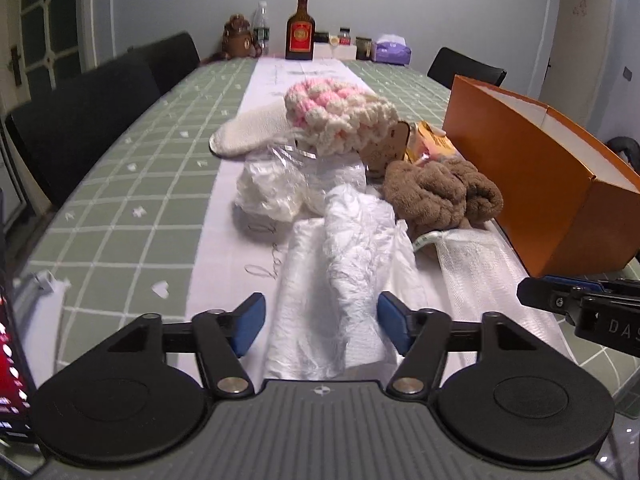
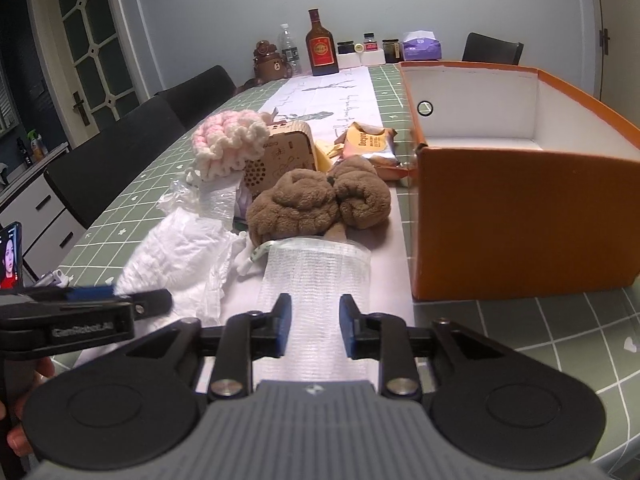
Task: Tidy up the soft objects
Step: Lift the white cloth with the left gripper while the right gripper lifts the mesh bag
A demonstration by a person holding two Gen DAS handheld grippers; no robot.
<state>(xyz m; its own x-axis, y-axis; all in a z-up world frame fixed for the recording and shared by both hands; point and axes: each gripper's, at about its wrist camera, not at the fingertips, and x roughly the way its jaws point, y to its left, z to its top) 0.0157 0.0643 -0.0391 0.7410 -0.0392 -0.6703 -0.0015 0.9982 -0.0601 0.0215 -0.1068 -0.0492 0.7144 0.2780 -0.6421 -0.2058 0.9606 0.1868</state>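
Observation:
My left gripper [image 1: 321, 326] is open, its blue pads on either side of a crumpled white cloth [image 1: 352, 256] on the table runner. My right gripper [image 2: 315, 326] is open over a white mesh gauze strip [image 2: 316, 276]. A brown rolled towel [image 2: 320, 200] lies just beyond the gauze, also in the left wrist view [image 1: 440, 196]. A pink-and-cream knitted piece [image 1: 340, 110] and a white sock [image 1: 248, 134] lie farther back. An open orange box [image 2: 520, 208] stands empty to the right.
A small wooden radio [image 2: 280, 156] and snack packets [image 2: 368, 144] sit by the knitted piece. A clear plastic bag [image 1: 272, 188] lies mid-runner. Bottles, jars and a tissue pack [image 1: 390, 50] line the far edge. Black chairs stand left. A phone [image 2: 10, 256] stands at the near left.

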